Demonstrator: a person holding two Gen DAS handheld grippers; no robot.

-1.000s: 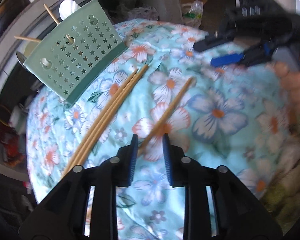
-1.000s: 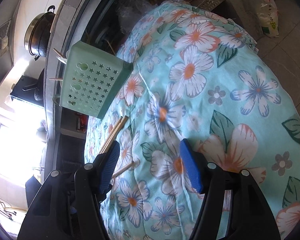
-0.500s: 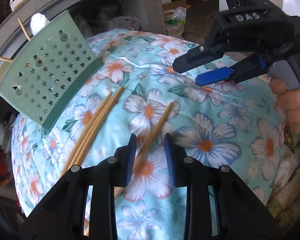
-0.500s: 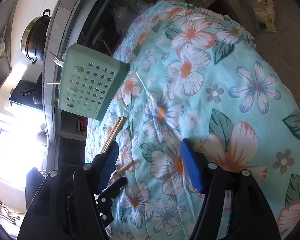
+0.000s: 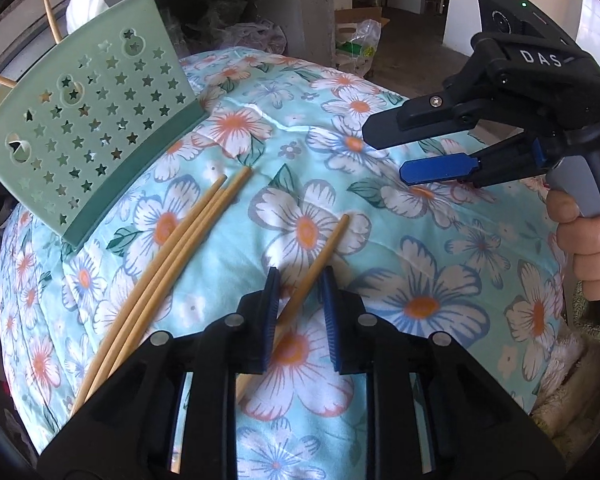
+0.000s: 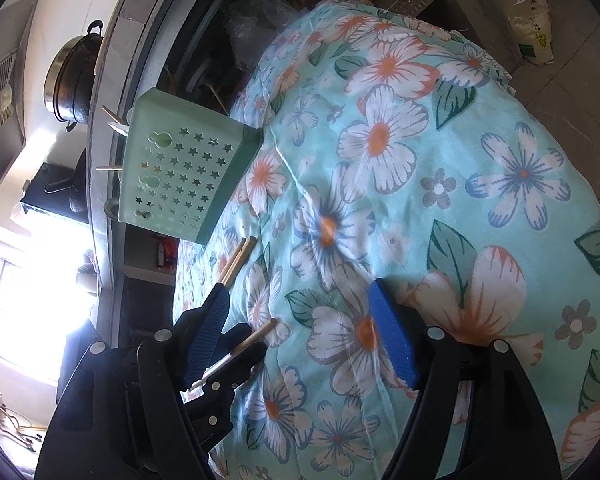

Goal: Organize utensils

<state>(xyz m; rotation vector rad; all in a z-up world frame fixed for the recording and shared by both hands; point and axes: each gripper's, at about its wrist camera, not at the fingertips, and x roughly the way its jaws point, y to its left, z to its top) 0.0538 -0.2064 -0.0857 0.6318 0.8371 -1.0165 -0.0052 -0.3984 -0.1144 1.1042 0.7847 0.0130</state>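
Between the closing pads of the left claw [image 5: 299, 280] lies a single chopstick [image 5: 320, 256], not yet pinched.

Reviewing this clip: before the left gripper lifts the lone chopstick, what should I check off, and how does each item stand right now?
1. Single chopstick lies between the left gripper's jaws: ok.
2. Pads pressing on it: not ok; the jaws are closing, with a gap visible on both sides.
3. Only one stick in the jaws: ok; the chopstick bundle lies apart, to the picture's left.
4. Right gripper out of the lift path: ok; it hovers further back, jaws opening and empty.
5. Green utensil holder ready to receive: ok; it stands on the floral cloth with sticks already in it.
6. Free room inside the holder: cannot tell.
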